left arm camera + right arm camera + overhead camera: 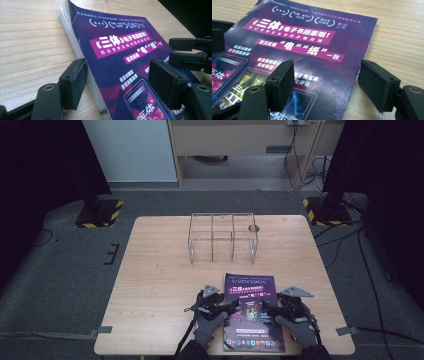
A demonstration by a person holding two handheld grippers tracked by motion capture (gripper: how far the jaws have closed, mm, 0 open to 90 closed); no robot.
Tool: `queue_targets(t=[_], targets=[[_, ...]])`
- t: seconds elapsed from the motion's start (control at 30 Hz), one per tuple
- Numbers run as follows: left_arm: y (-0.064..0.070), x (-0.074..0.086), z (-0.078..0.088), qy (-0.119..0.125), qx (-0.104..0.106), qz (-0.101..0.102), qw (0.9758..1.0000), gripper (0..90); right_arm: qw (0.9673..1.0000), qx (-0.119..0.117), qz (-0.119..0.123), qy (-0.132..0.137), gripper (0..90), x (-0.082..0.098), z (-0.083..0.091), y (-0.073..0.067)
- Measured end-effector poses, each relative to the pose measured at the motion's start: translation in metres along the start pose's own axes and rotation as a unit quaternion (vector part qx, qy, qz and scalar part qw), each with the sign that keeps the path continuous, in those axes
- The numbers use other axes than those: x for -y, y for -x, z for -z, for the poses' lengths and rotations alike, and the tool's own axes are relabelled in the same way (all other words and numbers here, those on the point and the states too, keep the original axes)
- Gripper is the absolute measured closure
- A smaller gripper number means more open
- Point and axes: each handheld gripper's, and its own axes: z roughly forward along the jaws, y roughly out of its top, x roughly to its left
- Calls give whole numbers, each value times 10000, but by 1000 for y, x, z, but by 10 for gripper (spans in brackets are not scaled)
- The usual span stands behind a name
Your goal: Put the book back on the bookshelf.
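A thick purple book (pixel 251 285) with white and pink print lies flat on the wooden table (pixel 160 270), near its front edge. My left gripper (pixel 231 306) is open at the book's left edge. In the left gripper view, that gripper (pixel 117 75) has one jaw beside the page stack and the other over the cover of the book (pixel 117 42). My right gripper (pixel 267 307) is open at the right edge. In the right gripper view, it (pixel 327 75) straddles that edge of the book (pixel 312 37), one jaw over the cover and one over bare wood. Neither gripper holds anything.
A clear acrylic organizer (pixel 222 238) with several compartments stands at the back centre of the table. A small round grommet (pixel 253 227) sits just behind its right end. Bare wood stretches to the left of the book. Striped stand bases (pixel 100 213) rest on the floor beyond the table.
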Motion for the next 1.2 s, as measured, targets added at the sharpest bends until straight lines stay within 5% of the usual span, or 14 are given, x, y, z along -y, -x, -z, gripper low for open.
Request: queue_targets(t=[0.43,0.63,0.73,0.77,0.8,0.87,1.0,1.2], targets=[[10,-2,-7,17,-436,-174,9989,306,10000,-2,-21,7,289,0,0,0],[1,-1,1,180,-49,395,9990,337,10000,-23,-76,23,290,0,0,1],[3,-2,6,311,114,375,9987,352,9999,-51,-107,25,293,0,0,1],[6,-5,11,446,410,335,9976,364,10000,-48,-76,17,293,0,0,1],[6,-5,11,446,410,335,9976,368,10000,-48,-76,17,293,0,0,1],[11,-8,11,491,748,249,9957,370,9999,-51,-93,22,298,0,0,1],[20,-3,-5,177,569,-17,9982,343,9999,-92,-88,13,305,0,1,3],[21,-7,-10,18,439,-204,9988,344,9999,-106,-94,23,305,0,1,3]])
